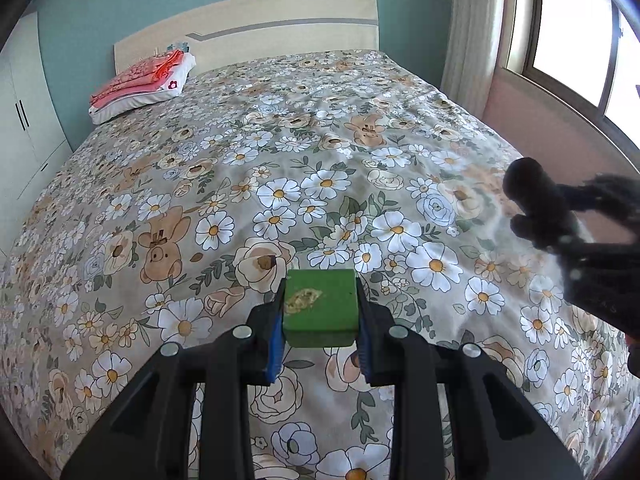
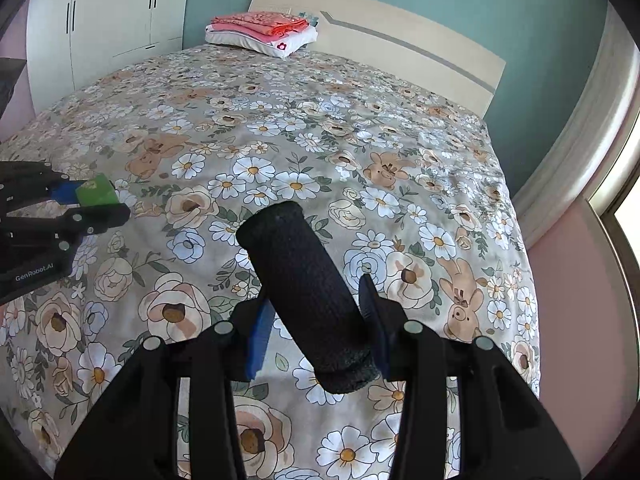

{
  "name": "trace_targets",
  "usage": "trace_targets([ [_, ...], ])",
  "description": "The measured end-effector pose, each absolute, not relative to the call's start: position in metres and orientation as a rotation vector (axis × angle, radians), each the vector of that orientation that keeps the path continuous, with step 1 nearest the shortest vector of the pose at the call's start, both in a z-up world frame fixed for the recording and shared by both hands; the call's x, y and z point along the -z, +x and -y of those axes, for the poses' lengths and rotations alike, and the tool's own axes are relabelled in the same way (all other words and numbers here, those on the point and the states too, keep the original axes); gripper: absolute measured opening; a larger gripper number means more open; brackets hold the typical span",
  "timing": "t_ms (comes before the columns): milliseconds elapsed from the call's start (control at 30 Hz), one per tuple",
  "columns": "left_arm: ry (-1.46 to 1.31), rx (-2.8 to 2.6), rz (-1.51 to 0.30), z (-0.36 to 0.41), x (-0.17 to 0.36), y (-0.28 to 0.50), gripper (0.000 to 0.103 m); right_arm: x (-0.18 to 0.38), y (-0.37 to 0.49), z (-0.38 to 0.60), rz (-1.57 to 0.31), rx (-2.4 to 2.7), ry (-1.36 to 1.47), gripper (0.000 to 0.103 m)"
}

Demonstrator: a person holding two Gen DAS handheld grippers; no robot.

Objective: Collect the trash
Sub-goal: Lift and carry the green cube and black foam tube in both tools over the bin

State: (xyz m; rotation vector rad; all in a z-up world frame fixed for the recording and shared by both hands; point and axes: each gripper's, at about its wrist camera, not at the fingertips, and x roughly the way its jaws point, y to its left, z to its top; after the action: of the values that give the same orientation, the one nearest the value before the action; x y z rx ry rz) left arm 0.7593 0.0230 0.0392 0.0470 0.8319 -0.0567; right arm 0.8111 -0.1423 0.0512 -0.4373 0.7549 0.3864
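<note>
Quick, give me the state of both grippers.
Left gripper: shut on the green block.
Right gripper: shut on the black roll.

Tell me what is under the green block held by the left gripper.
Under the green block, pinched in the left gripper, only the flowered bedspread shows. The patch right beneath it is hidden in the left view; the right view shows nothing else there.

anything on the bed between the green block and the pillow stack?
Nothing: the left wrist view shows only floral bedspread between the green block in the left tool and the pillow stack.
</note>
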Motion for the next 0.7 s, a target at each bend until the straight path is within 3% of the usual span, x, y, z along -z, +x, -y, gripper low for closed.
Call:
trace_targets([
  [233,0.068,0.030,-0.803,-0.031,-0.091,0.669,0.032,-0.104,0.719,0.138,-0.743,-0.354,-0.435,0.043],
  [700,0.017,-0.024,-0.693,-0.060,-0.215,0.381,0.032,-0.256,0.415,0.156,-0.643,-0.385,-0.393,0.043],
])
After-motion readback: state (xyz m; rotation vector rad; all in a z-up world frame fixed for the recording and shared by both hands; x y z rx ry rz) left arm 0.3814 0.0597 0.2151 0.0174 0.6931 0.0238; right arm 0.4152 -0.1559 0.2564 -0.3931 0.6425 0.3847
